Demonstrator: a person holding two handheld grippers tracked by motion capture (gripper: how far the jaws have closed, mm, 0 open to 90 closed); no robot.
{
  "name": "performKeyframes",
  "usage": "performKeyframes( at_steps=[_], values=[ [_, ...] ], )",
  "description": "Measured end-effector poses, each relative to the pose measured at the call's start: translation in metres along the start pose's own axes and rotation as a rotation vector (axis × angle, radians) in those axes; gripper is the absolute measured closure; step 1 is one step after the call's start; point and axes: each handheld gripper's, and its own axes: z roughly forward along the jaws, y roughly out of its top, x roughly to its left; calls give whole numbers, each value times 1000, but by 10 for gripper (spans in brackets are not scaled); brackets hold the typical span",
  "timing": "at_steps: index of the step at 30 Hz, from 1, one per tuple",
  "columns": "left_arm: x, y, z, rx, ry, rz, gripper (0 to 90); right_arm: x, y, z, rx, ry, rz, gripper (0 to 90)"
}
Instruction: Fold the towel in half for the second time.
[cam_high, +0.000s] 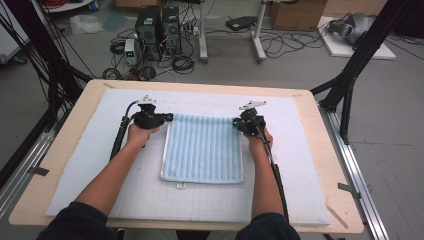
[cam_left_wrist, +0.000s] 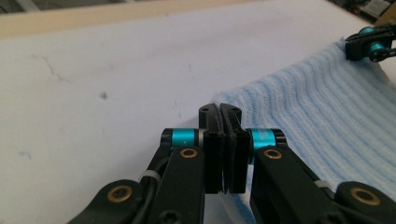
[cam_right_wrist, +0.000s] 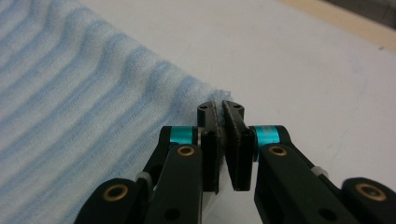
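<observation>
light-blue ribbed rectangular towel (cam_high: 204, 148): flat on worktop, long axis near-to-far | left gripper (cam_high: 169, 118), right gripper (cam_high: 236, 123): jaws clamped on far corners

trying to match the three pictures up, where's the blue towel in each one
High view: the blue towel lies mid-table on the white mat, its far corners held by the left claw and right claw.
Left gripper view: the towel runs right from the shut claw.
Right gripper view: the towel covers the left side, corner pinched in the claw.
Shared landmark: the white mat.
</observation>
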Motion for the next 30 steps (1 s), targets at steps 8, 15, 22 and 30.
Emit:
performKeyframes(
  at_steps=[8,15,22,30],
  values=[
    [-2,8,-10,-38,-19,12,873,-1,10,-15,-77,-4,11,855],
    [-13,4,-32,-74,-44,25,870,8,8,-40,-147,49,13,853],
    [-32,-3,-57,-105,-83,80,868,22,-6,-65,-186,77,-13,852],
    [-56,-23,-83,-141,-121,139,867,40,-27,-91,-220,94,-30,852]
  ],
)
